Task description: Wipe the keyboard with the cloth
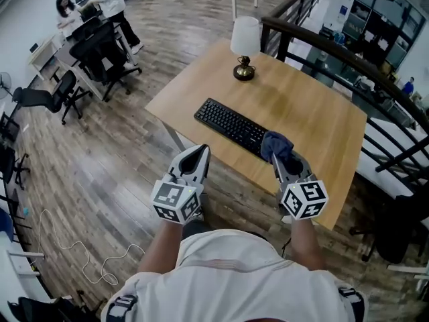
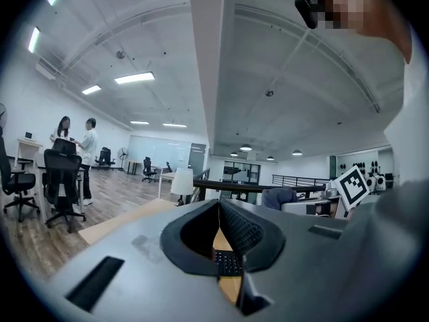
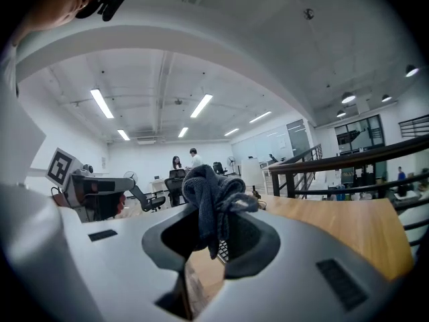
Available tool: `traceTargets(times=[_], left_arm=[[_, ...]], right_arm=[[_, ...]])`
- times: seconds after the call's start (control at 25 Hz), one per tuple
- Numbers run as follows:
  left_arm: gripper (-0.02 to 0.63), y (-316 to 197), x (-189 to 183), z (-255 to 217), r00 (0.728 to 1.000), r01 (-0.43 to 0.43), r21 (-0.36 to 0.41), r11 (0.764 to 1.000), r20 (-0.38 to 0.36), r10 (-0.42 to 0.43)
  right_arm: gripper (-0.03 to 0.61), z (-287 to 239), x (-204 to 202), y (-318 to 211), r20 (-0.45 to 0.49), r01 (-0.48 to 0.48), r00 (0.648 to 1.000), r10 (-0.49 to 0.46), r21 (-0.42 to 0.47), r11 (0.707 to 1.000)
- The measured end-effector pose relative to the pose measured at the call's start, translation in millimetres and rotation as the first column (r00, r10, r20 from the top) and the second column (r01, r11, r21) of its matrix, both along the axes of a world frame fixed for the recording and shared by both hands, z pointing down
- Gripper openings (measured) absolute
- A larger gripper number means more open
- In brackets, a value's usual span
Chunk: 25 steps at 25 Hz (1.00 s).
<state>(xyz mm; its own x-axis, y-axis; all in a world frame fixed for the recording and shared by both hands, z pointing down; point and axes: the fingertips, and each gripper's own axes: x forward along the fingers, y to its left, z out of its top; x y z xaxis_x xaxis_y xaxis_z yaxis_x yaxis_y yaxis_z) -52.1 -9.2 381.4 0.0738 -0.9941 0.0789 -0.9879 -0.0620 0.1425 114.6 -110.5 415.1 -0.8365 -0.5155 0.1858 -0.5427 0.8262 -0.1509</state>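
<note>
Closest in, your white shirt (image 1: 234,267) fills the bottom of the head view, with both forearms reaching out from it. Your left tool (image 1: 196,158) is out over the wooden floor (image 1: 100,166), right at the near edge of the counter (image 1: 315,113). Its jaws are pressed together at the tips with nothing between them, and it sits apart from the keyboard (image 1: 231,126).

Over to your right tool (image 1: 285,163): its jaws are clamped on the cloth (image 3: 211,196), a dark blue-grey bunch that bulges above the tips and hangs down between them. From the head view, that cloth sits over the right end of the black keyboard. Whether it is touching the keys, you cannot tell from here.

The keyboard lies at a slant near the middle of the light wooden counter. Well beyond it, close to the far edge, stands a lamp (image 1: 244,45) with a white shade and a dark base.

Off to the left, two people (image 1: 110,2) are at a desk beside black office chairs (image 1: 100,52), and a white cable (image 1: 74,250) loops across the floor.
</note>
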Motion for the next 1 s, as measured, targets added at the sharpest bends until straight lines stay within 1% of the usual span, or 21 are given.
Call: traceTargets(times=[0.12,0.24,0.36,0.52,0.72,0.84,1.0], left_arm=[[0.015,-25.5,-7.3,5.3,0.999,-0.055,0.002,0.999,-0.003,0.055],[0.015,-53.8,-25.8,6.4,0.994,-0.109,0.0,0.994,-0.009,0.109],[0.015,-83.2,-57.1,5.9,0.987,-0.157,-0.003,0.988,-0.023,0.157],[0.015,-113.5,-101.0,5.0,0.975,-0.222,-0.002,0.975,-0.02,0.222],[0.015,-146.3,-164.3,13.5,0.964,-0.265,-0.011,0.964,-0.03,0.265],[0.015,-162.2,-185.3,21.0,0.953,-0.3,-0.014,0.954,-0.052,0.299],[0.015,-176.1,-201.7,32.8,0.942,-0.328,-0.024,0.944,-0.081,0.325]], right_arm=[[0.13,8.0,-0.1,-18.5,-0.01,-0.06,0.998,0.06,-0.01,0.998],[0.13,7.7,-13.1,-38.1,-0.019,-0.115,0.993,0.115,-0.013,0.993],[0.13,5.3,-40.5,-57.1,-0.033,-0.159,0.987,0.158,-0.011,0.987],[0.13,6.4,-77.6,-77.5,-0.049,-0.226,0.973,0.225,-0.02,0.974],[0.13,13.6,-130.5,-97.3,-0.087,-0.281,0.957,0.277,-0.033,0.959],[0.13,16.3,-153.6,-107.0,-0.112,-0.307,0.947,0.301,-0.037,0.951],[0.13,20.5,-169.9,-112.6,-0.146,-0.329,0.936,0.319,-0.044,0.943]])
